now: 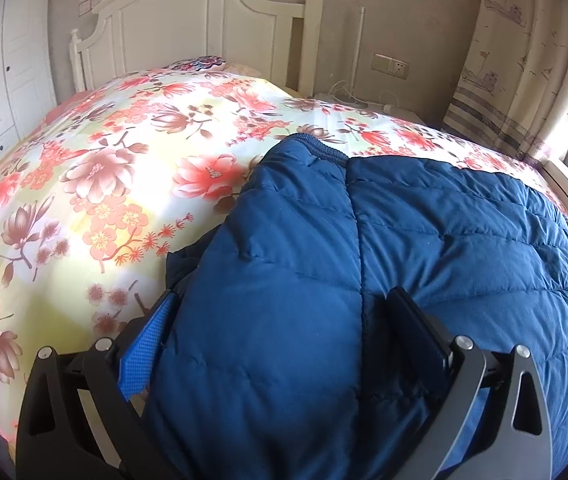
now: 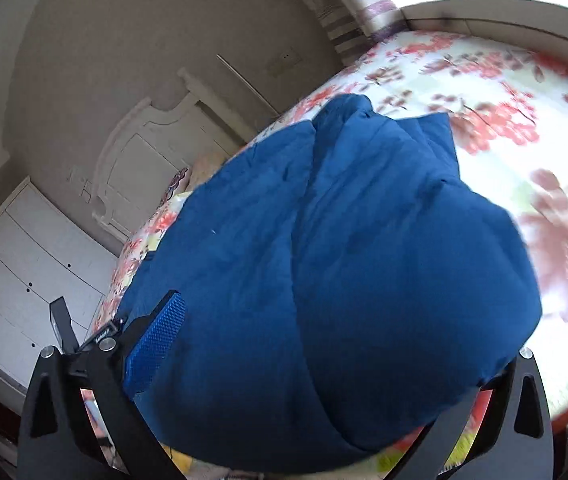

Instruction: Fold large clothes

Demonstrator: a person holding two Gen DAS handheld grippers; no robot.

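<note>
A blue quilted down jacket [image 1: 424, 240] lies on a bed under a floral bedspread [image 1: 95, 184], filling the lower middle and right of the left wrist view and most of the centre of the right wrist view [image 2: 324, 260]. In the left wrist view the left gripper [image 1: 279, 320] stands at the bottom of the frame with its jaws clenched on a thick fold of the jacket: the blue textured pad [image 1: 145, 348] presses the fabric from the left, and the dark finger [image 1: 416, 320] sinks into it from the right. The jacket's ribbed hem sits at the upper middle of that view, towards the white headboard [image 1: 187, 24]. In the right wrist view, which is tilted and blurred at its right side, the right gripper [image 2: 324, 344] has its jaws spread wide around a bulging mass of the jacket; its blue pad [image 2: 155, 344] lies against the fabric at lower left, while the other finger is hidden behind the cloth, so whether it grips cannot be told. White cabinet doors [image 2: 23, 272] fill the left edge there.
</note>
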